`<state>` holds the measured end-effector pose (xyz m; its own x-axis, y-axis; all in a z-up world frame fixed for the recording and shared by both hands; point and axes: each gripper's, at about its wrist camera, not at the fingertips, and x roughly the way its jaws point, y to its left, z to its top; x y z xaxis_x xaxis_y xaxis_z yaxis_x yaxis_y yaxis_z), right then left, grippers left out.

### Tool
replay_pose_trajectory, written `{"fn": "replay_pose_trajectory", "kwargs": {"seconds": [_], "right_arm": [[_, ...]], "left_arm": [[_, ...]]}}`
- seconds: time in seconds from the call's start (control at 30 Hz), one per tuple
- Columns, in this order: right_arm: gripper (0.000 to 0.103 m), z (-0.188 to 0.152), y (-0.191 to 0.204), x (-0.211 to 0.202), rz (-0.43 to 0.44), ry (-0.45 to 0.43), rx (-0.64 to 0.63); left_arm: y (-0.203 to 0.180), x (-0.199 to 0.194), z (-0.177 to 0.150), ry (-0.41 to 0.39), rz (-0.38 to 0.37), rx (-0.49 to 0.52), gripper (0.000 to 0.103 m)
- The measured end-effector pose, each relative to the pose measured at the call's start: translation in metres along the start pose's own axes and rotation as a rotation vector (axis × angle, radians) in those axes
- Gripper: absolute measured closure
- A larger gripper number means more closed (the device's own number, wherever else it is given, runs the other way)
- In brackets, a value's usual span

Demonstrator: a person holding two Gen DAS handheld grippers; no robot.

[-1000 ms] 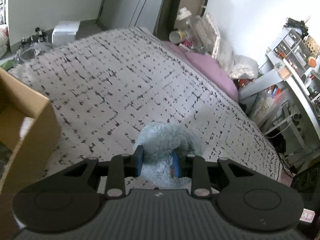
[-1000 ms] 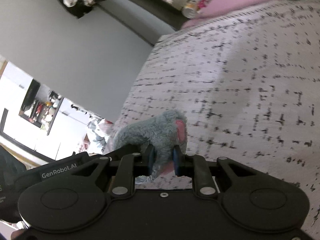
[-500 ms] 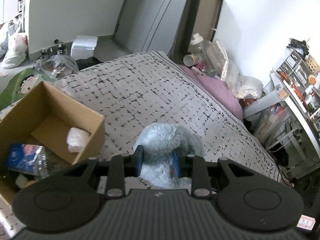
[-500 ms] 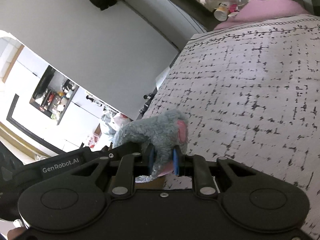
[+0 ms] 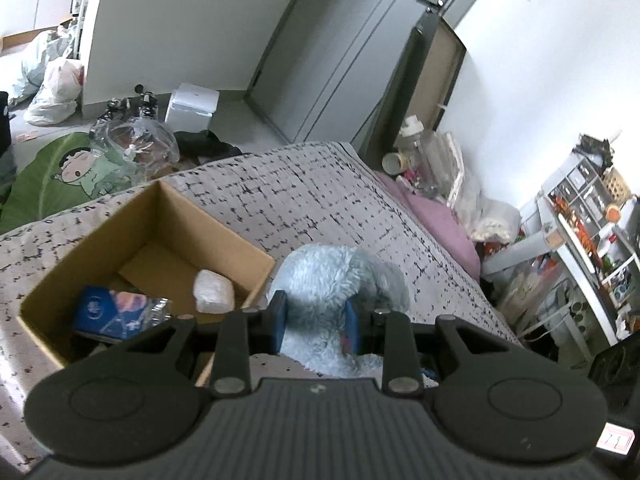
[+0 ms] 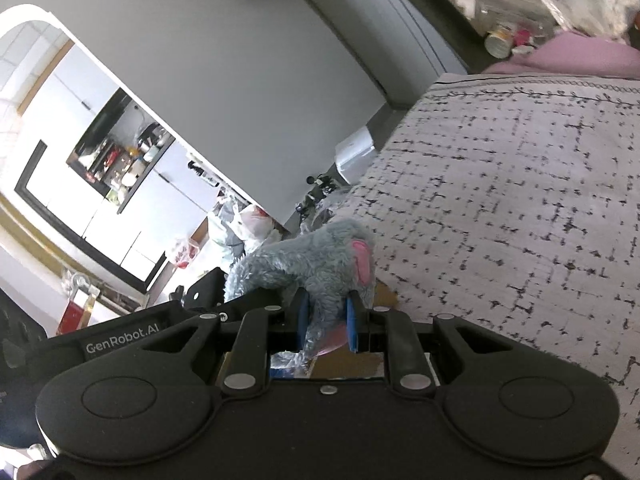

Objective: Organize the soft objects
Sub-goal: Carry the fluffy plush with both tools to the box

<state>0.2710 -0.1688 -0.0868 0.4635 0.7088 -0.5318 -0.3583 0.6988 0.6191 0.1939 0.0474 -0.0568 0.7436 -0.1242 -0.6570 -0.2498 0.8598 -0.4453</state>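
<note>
While I look along my left tool [image 5: 316,322], its two blue-padded fingers [image 5: 278,320] are pinching a fluffy pale-blue plush toy [image 5: 336,284], which bulges up between and beyond them. The toy hangs above the bed's white quilt with black dash pattern [image 5: 320,204], just beside the right wall of an open brown cardboard box [image 5: 236,242] that sits on the quilt. Inside the box I see a crumpled white soft packet [image 5: 213,291] near the right wall and a blue printed plastic-wrapped pack [image 5: 108,312] toward the near left corner. A pink pillow [image 5: 436,220] lies at the far edge of the bed, with a clear plastic bottle [image 5: 414,142] and other clutter behind it. On the floor past the box are a clear plastic bag [image 5: 136,140] and a small white box [image 5: 192,106].

From my right tool [image 6: 326,326], the view is tilted. Its blue pads [image 6: 303,320] are pressed onto a narrow part of the same grey-blue plush, whose pink ear patch [image 6: 362,262] shows just above the fingers. The other tool's black body [image 6: 128,334], marked GenRobot.AI, sits just to the left, touching the toy's far end. The quilt [image 6: 520,200] fills the right side, and a strip of cardboard [image 6: 344,366] shows below the toy, between the tool's arms.
</note>
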Motion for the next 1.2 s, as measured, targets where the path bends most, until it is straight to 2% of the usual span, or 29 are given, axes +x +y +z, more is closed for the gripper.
{"fn": "replay_pose_trajectory", "kwargs": {"seconds": [0.57,1.2], "right_arm": [[0.084,-0.017,0.057,0.025,-0.024,0.028,-0.081],[0.084,-0.012,0.09,0.077,-0.07,0.072,-0.104]], "left_arm": [[0.058,-0.025,0.011,-0.033,-0.021,-0.091,0.074],[0.109,-0.009,0.038,-0.018,-0.007,-0.173,0.074]]}}
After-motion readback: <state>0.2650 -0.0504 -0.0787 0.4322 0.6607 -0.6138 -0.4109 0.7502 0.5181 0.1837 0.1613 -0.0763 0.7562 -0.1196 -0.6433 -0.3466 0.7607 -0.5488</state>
